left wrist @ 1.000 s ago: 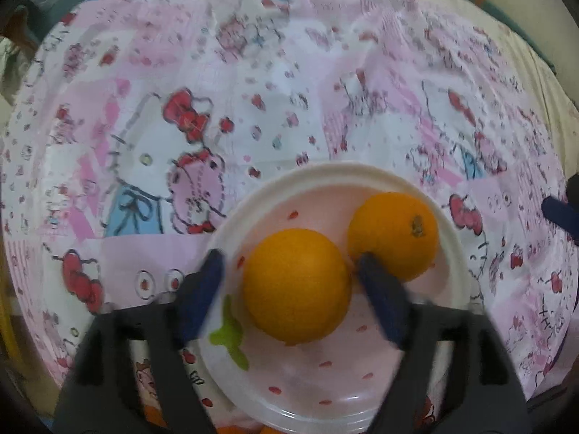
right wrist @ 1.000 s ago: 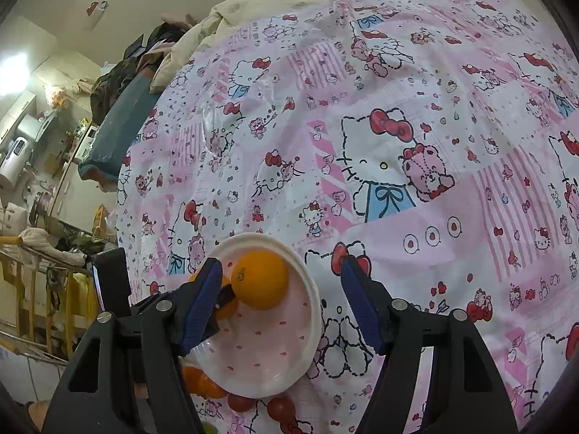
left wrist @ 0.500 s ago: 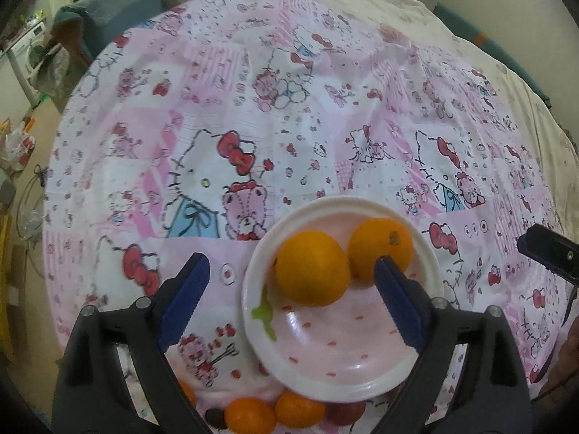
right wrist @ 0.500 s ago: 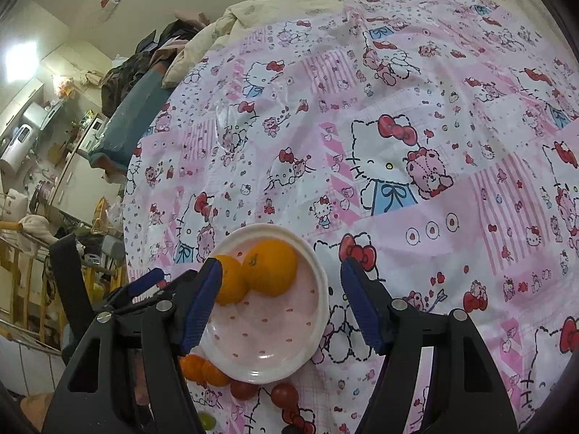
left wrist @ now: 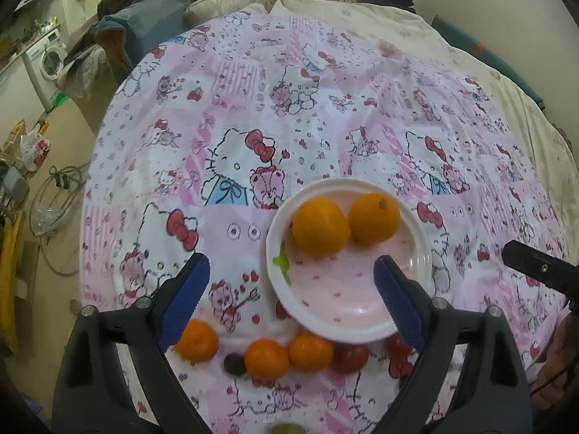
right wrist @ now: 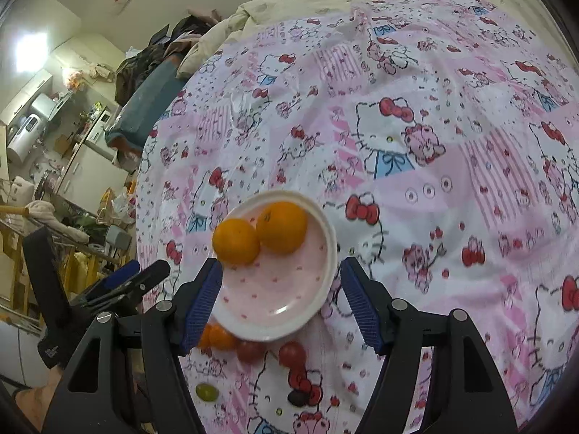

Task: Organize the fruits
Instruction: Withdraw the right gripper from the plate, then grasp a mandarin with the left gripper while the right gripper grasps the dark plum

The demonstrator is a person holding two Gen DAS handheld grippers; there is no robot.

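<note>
Two oranges [left wrist: 345, 222] sit touching at the far side of the pink plate [left wrist: 327, 311], leaving room for more. Smaller oranges [left wrist: 267, 356] and tomatoes [right wrist: 291, 354] lie loose on the bedspread [left wrist: 307, 108] just beside its near rim. Left gripper [left wrist: 291, 298] and right gripper [right wrist: 280, 305] hover above, fingers wide apart and empty, probably ready for the next fruit.

**No readable text anywhere**

Had a good look and honestly there's nothing you can read. The pink cloth [left wrist: 289, 115] is all cartoon cats, bows and cherries, no words or numbers. The plate [left wrist: 347, 322] only has little red specks and a green mark. There's a tiny pale print on the dark gripper body [right wrist: 49, 352] at the lower left of the right wrist view, too small to read.
</note>
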